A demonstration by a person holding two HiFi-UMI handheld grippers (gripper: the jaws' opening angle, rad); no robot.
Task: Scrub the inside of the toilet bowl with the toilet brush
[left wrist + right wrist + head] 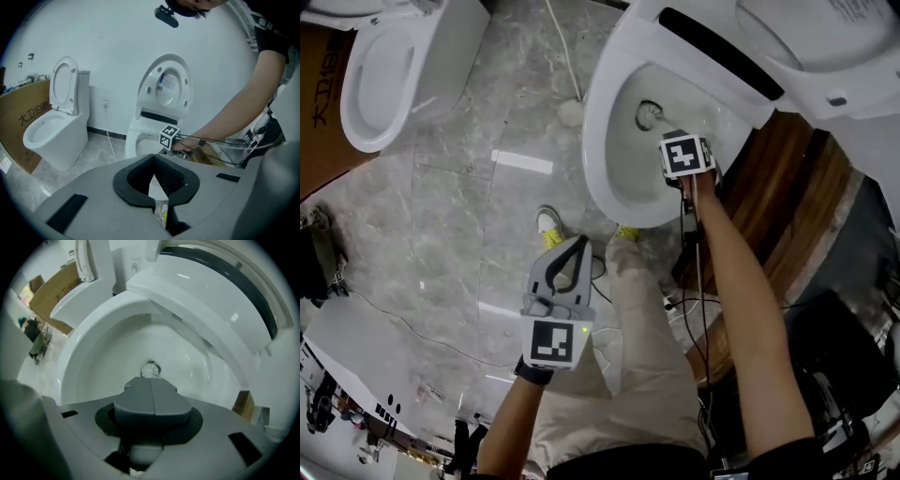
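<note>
A white toilet bowl [602, 141] stands open, its lid and seat [825, 47] raised. My right gripper [668, 134] reaches down inside the bowl and is shut on the toilet brush, whose handle is hidden by the jaws. The round white brush head [649, 114] sits low in the bowl near the drain. In the right gripper view the brush head [150, 370] shows just past the closed gripper [151, 380], with the bowl wall [103, 357] around it. My left gripper [579, 244] hangs over the floor beside my legs, shut and holding nothing. The left gripper [152, 159] faces the toilet [136, 138].
A second white toilet [394, 75] stands at the left, beside a cardboard box [319, 103]. A white cable [567, 56] runs across the grey marble floor between the toilets. A wooden panel [787, 197] lies right of the bowl. My shoes [548, 225] stand at its front.
</note>
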